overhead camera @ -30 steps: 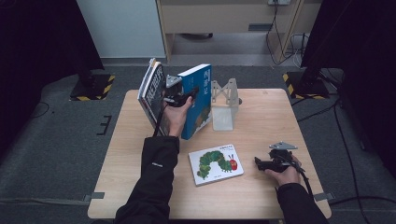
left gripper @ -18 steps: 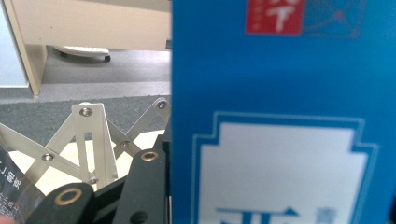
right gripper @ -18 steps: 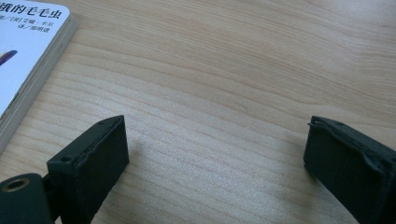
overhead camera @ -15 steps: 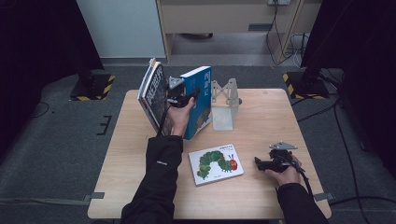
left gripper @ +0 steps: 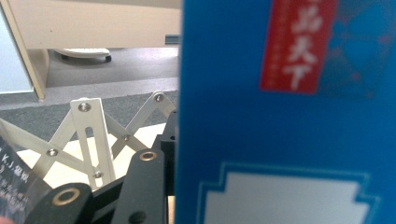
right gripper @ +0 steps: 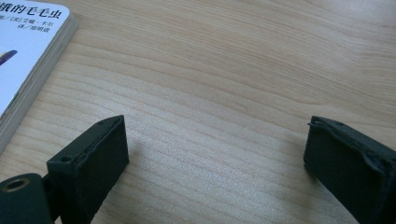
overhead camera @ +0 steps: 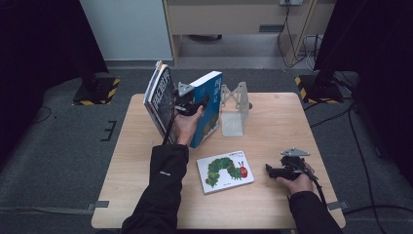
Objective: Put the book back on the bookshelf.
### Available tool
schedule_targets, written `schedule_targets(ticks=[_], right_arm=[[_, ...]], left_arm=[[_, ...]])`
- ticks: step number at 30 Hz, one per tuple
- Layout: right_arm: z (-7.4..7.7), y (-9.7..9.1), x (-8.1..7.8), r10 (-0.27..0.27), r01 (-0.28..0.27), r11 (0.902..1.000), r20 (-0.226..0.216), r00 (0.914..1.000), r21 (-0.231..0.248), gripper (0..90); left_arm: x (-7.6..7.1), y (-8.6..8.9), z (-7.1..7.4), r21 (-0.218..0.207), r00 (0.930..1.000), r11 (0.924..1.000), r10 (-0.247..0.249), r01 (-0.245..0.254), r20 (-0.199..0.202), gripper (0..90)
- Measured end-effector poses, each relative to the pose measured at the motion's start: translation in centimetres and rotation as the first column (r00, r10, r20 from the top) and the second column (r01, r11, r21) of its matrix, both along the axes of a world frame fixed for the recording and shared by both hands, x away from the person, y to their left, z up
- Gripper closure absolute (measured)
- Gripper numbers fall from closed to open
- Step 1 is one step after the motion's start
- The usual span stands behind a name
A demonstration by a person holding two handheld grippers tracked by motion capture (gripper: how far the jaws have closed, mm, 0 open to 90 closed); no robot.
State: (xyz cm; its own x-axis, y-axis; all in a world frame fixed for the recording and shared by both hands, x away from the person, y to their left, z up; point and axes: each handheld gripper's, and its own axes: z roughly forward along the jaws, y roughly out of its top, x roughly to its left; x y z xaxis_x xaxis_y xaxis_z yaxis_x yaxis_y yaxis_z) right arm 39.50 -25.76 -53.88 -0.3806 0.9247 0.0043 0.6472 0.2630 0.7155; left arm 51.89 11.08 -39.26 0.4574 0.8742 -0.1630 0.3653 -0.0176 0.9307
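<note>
Blue book [overhead camera: 208, 109] stands on its bottom edge at the far left-middle of the table [overhead camera: 272, 209], tilted, its top leaning away toward the white rack [overhead camera: 234, 109] just beside it; its long axis runs nearly upright, with the spine turned toward the rack. We hold it with the left gripper [overhead camera: 191, 103], whose jaws are partly closed on the cover near the upper edge; in the left gripper view the blue cover [left gripper: 289, 116] sits right against the jaw, with the rack's crossed struts [left gripper: 88, 135] behind. A dark book [overhead camera: 159, 100] leans on the other side of our hand, close to the blue one. We judge the step in hand to be bringing the blue book upright and over to the rack. The next move calls for a steady tilt toward the rack while the bottom edge stays planted, so that the book does not slide out or knock the dark one. Our right gripper [overhead camera: 272, 170] rests on the table near the front right, jaws wide with nothing between them, the caterpillar book [overhead camera: 225, 170] lying flat just beside it.
</note>
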Motion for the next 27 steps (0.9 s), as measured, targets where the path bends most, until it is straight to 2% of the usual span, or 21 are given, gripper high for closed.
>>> schedule_targets(ticks=[21, 27], right_arm=[[0.0, 0.0, 0.0, -0.001, 0.001, 1.0, 0.003, 1.0, -0.001, 6.7], [0.0, 0.0, 0.0, -0.002, 0.002, 1.0, 0.002, 1.0, -0.001, 6.7]], left_arm=[[-3.5, 1.5, -1.1, 0.03, 1.0, 0.9995, -0.003, 0.003, 0.009, 59.3], [-4.4, 1.9, -1.6, 0.032, 0.9998, 0.9994, 0.015, -0.015, 0.012, 58.6]])
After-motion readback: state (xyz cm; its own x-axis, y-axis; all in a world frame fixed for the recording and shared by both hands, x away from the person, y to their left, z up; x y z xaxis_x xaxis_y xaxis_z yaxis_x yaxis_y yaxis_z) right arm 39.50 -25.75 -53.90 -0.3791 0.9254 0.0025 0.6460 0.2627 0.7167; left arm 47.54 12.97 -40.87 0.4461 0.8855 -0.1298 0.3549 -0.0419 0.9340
